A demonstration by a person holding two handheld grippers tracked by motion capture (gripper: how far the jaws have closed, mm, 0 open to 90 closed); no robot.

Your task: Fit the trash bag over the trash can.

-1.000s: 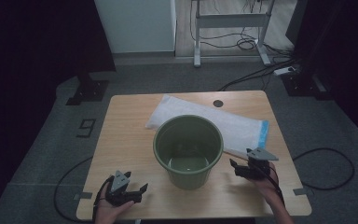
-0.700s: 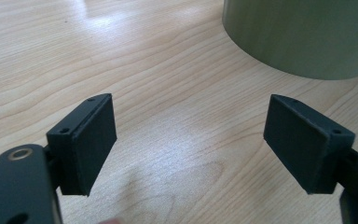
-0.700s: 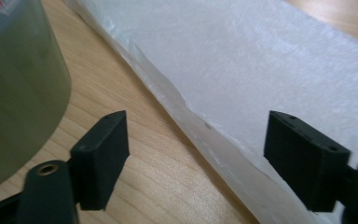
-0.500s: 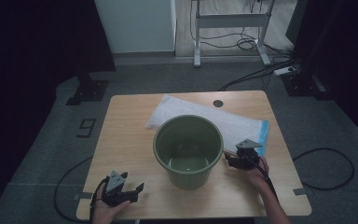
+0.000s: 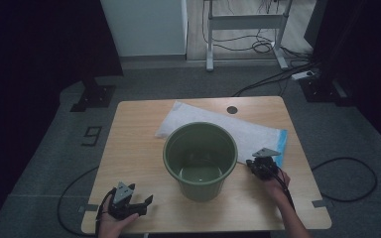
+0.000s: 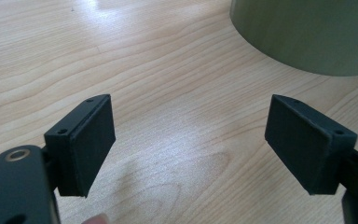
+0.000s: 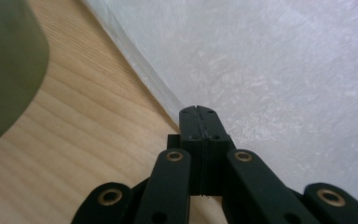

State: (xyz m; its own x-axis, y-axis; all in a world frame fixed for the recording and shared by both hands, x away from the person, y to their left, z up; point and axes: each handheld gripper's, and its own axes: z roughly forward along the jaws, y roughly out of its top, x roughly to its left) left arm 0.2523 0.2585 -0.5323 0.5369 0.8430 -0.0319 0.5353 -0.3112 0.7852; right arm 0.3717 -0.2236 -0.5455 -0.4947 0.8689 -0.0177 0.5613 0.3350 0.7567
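Judging from how things lie, nothing is done yet: my right gripper has its jaws pressed together on nothing, tips over the near edge of the white plastic bag, while my left gripper hangs wide open and empty above bare table. Just left of the right gripper stands the empty green bucket, sitting partly on the bag and likely to hinder pulling it free.

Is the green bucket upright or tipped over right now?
Upright. The green bucket stands on its base on the table, mouth facing up, and the high view looks straight down to its bare bottom.
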